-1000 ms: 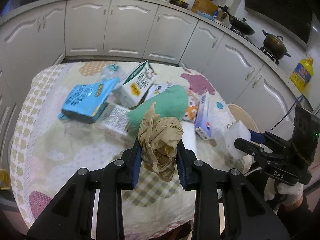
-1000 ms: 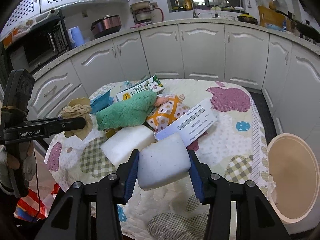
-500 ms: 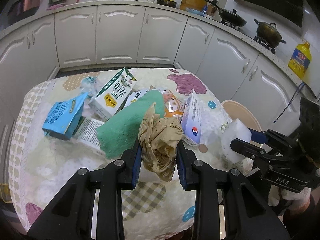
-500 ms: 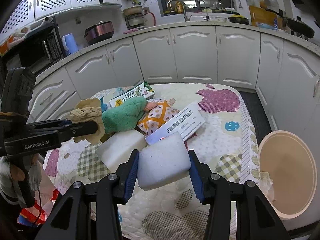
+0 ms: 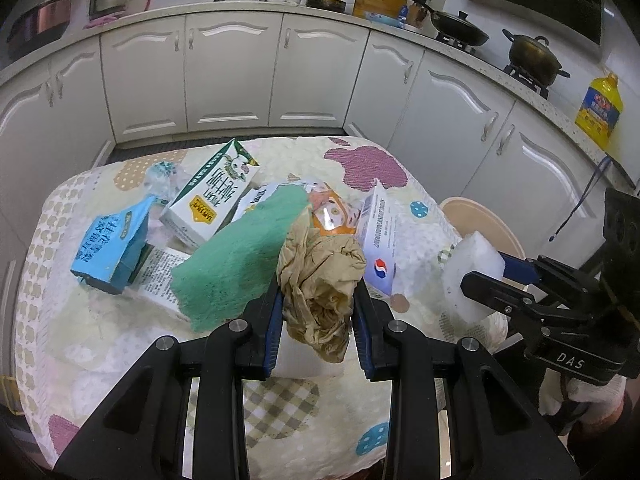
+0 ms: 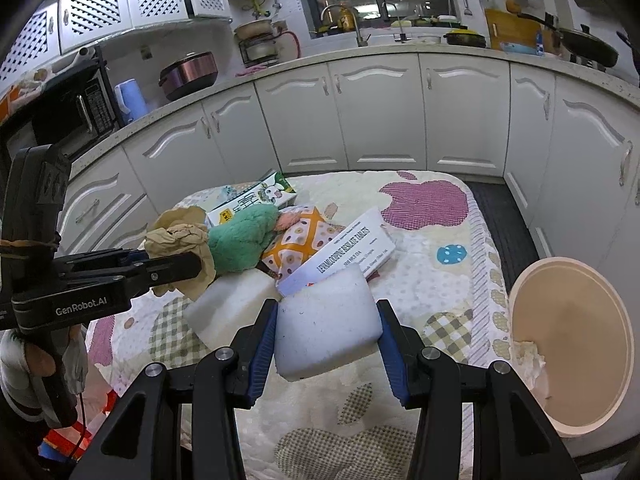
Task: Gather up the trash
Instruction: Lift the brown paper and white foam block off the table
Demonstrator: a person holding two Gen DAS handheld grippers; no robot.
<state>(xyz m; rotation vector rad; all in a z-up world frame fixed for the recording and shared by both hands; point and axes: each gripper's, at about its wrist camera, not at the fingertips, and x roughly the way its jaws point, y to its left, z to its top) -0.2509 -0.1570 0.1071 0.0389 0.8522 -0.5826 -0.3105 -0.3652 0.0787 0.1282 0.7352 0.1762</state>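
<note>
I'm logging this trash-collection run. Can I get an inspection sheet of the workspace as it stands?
Surface: table under a patterned quilted cloth.
Job's things: crumpled brown paper, white foam block, beige bin beside the table.
Clutter: milk carton, green cloth, blue pouch, tablet box, second foam block.
Grippers: left gripper shut on the paper; right gripper shut on the foam block.
Cables: thin cord hanging off the counter.
Surroundings: white cabinets, pots, oil bottle.
</note>
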